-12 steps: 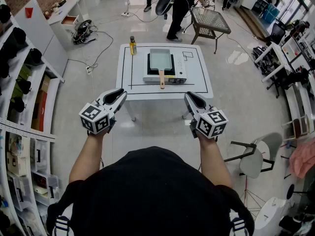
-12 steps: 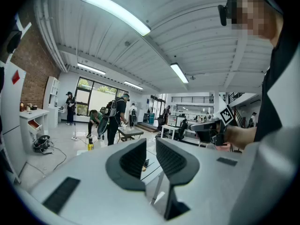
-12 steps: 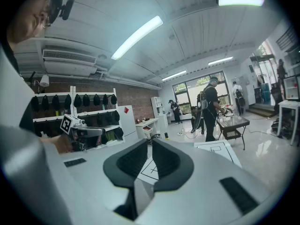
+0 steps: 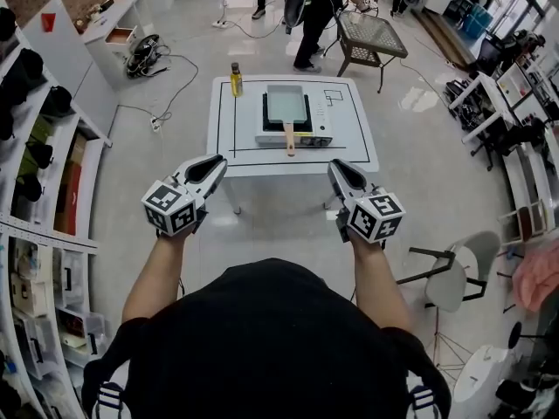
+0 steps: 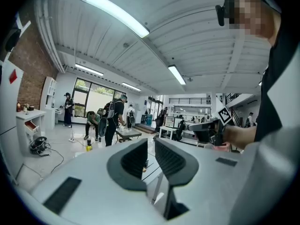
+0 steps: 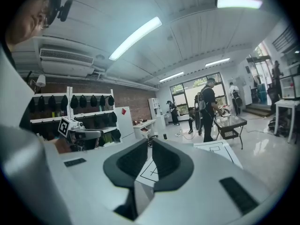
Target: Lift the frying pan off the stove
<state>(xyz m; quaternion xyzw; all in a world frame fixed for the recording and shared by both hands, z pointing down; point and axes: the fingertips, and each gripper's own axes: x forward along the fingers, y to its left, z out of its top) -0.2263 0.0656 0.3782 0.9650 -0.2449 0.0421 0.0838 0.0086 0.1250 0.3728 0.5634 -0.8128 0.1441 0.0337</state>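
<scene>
Person stands at the near side of a white table, a gripper in each hand, both held in the air short of the table's near edge. Left gripper is at near left, with jaws drawn together to a thin slit and nothing between them, as the left gripper view confirms. Right gripper is at near right, also closed up to a thin slit and empty, as seen in the right gripper view. Both point roughly level toward the table, well apart from each other and from the pan. The frying pan is rectangular with a pale grey inside. It sits flat on top of the portable stove at the table's middle, inside the black outline marked on the tabletop. Its wooden handle sticks out toward the near edge, over the stove front. A yellow bottle with a dark cap stands upright at the far left of the table, apart from the stove. A glass-top side table is on the floor beyond, far right, with people standing near it. Shelving with dark caps runs along the left wall. A chair is at near right.
</scene>
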